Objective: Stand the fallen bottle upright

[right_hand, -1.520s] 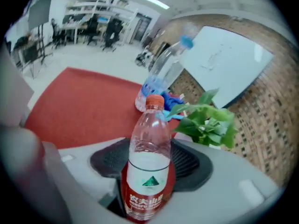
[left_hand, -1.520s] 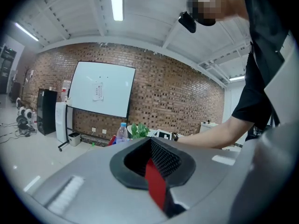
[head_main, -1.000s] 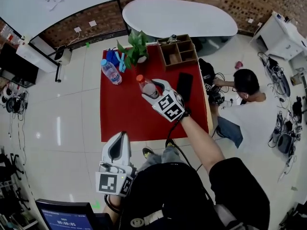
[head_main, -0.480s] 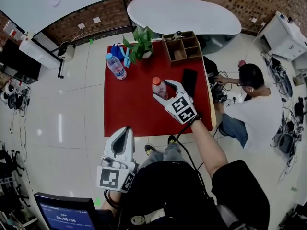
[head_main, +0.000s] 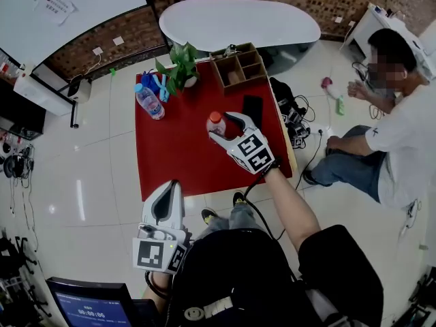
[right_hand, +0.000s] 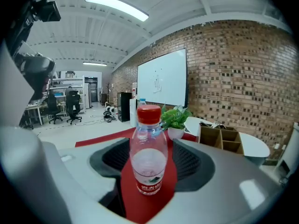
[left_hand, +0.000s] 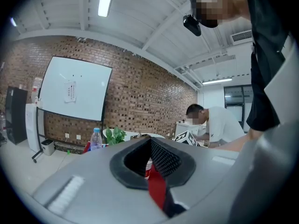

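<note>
A clear bottle (head_main: 216, 124) with a red cap and a red-and-white label stands upright on the red table (head_main: 174, 152), right of its middle. My right gripper (head_main: 223, 127) is shut on it, one jaw on each side of its body. In the right gripper view the bottle (right_hand: 148, 160) rises straight up between the dark pads, its base on the red cloth. My left gripper (head_main: 168, 187) hangs shut off the table's near edge, holding nothing. In the left gripper view the red label shows only through the slit between the jaws.
At the table's far left stands a second bottle (head_main: 148, 101) with a blue cap, beside blue items (head_main: 157, 82) and a potted plant (head_main: 178, 65). A wooden organiser (head_main: 238, 67) and a black phone (head_main: 252, 110) lie at the far right. A person (head_main: 402, 128) crouches on the floor to the right.
The right gripper has carried the bottle slightly toward the table's right and brought it from a tilt to upright. The left gripper stays put. The person at the right has risen.
</note>
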### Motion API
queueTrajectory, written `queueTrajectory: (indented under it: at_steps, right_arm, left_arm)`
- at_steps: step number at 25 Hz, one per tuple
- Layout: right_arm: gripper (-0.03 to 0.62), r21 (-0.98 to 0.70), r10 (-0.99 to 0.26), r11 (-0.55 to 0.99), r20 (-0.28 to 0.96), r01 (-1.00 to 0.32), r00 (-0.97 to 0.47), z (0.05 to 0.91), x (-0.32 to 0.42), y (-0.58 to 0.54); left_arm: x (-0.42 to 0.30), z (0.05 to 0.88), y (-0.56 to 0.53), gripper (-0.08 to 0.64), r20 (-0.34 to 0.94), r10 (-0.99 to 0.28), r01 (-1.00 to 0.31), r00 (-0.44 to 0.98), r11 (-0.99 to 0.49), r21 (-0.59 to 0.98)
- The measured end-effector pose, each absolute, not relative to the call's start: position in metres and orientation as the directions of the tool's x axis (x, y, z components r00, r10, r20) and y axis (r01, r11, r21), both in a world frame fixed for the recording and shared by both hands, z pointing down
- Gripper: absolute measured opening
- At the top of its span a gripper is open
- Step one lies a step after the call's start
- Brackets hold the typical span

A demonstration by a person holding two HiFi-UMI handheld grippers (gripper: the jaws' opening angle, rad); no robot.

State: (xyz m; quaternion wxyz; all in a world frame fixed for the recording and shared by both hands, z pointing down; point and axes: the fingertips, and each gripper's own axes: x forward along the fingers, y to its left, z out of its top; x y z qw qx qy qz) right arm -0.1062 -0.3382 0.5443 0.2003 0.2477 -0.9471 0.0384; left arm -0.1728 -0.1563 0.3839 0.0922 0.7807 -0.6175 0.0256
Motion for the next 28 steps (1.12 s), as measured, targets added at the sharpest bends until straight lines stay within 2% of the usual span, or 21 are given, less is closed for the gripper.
queueTrajectory:
  at_steps: [8, 9, 10, 11, 16, 22, 28]
  right_arm:
    - [0.268, -0.009, -0.553, 0.815, 0.283, -0.579, -0.783, 0.487, -0.072, -0.299]
    - [0.19, -0.009, -0.561, 0.812, 0.265, -0.584, -0.784, 0.477, -0.07, -0.283]
    - [0.06, -0.006, -0.56, 0.815, 0.251, -0.579, -0.79, 0.468, -0.069, -0.263]
    - [0.003, -0.008, -0.545, 0.826, 0.243, -0.564, -0.802, 0.46, -0.072, -0.242]
    - [0.003, -0.07, -0.415, 0.893, 0.25, -0.444, -0.875, 0.445, -0.09, -0.159]
    - [0.003, -0.14, -0.287, 0.936, 0.23, -0.324, -0.93, 0.445, -0.076, -0.095]
    - [0.003, -0.203, -0.276, 0.931, 0.154, -0.304, -0.949, 0.436, -0.005, -0.046]
  left_arm:
    - [-0.169, 0.387, -0.144, 0.008, 0.136, -0.946, -0.952, 0.294, -0.276, 0.136]
    - [-0.169, 0.389, -0.141, 0.008, 0.134, -0.944, -0.948, 0.302, -0.283, 0.143]
    - [-0.169, 0.39, -0.137, 0.008, 0.13, -0.942, -0.945, 0.31, -0.291, 0.149]
    - [-0.169, 0.39, -0.135, 0.008, 0.129, -0.94, -0.943, 0.317, -0.297, 0.152]
    - [-0.165, 0.39, -0.134, 0.008, 0.169, -0.936, -0.944, 0.309, -0.28, 0.172]
    - [-0.133, 0.385, -0.105, 0.008, 0.121, -0.956, -0.958, 0.266, -0.249, 0.144]
    - [-0.053, 0.382, -0.069, 0.008, 0.119, -0.965, -0.97, 0.234, -0.223, 0.095]
